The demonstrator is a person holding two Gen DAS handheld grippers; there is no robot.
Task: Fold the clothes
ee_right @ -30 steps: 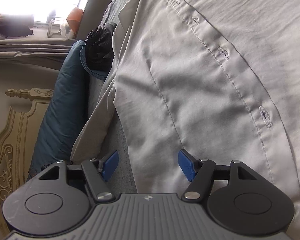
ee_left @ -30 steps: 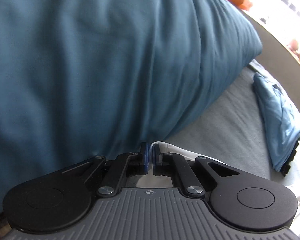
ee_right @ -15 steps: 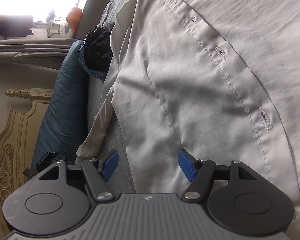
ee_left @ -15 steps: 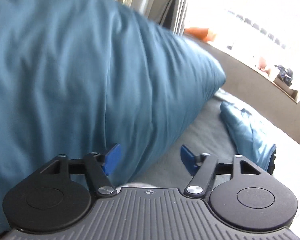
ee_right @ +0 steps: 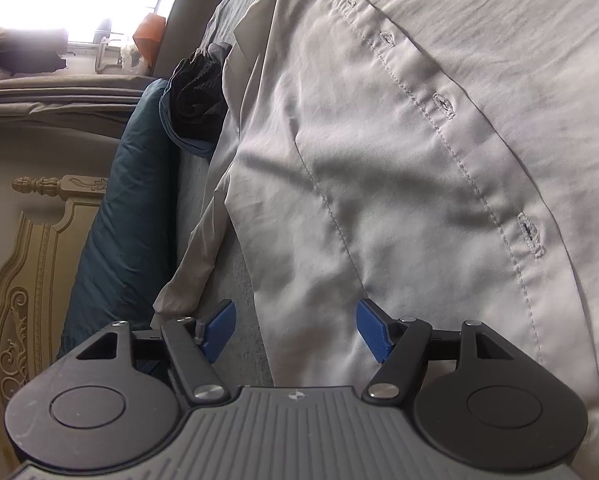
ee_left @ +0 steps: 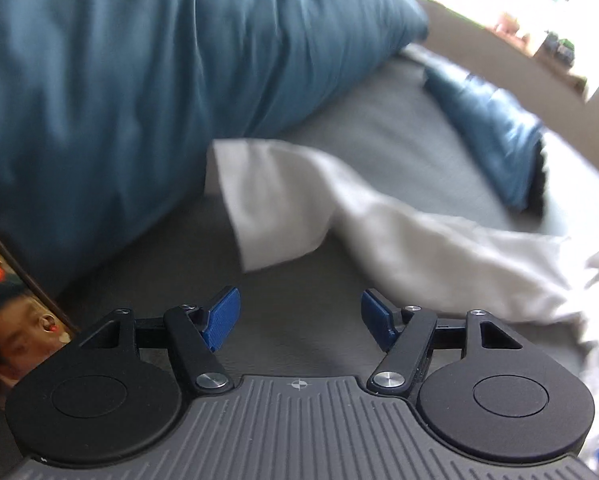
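Observation:
A pale grey button shirt (ee_right: 399, 152) lies spread on the grey bed sheet (ee_left: 379, 136), its button placket running down the right of the right wrist view. Its sleeve (ee_left: 339, 208) stretches toward the blue pillow, with the cuff end (ee_left: 259, 200) lying flat. My left gripper (ee_left: 299, 314) is open and empty, just short of the cuff. My right gripper (ee_right: 295, 326) is open and empty, low over the shirt's side edge near the hem.
A large teal pillow (ee_left: 139, 60) lies along the carved cream headboard (ee_right: 31, 264). A folded blue and black garment pile (ee_left: 491, 132) sits by the pillow's far end (ee_right: 195, 96). A phone with a lit screen (ee_left: 7, 320) lies at the left. A bright window is beyond.
My left gripper opened and let go of the sleeve cuff, then drew back, so the sleeve now lies on the sheet. The right gripper has stayed open and nearly still.

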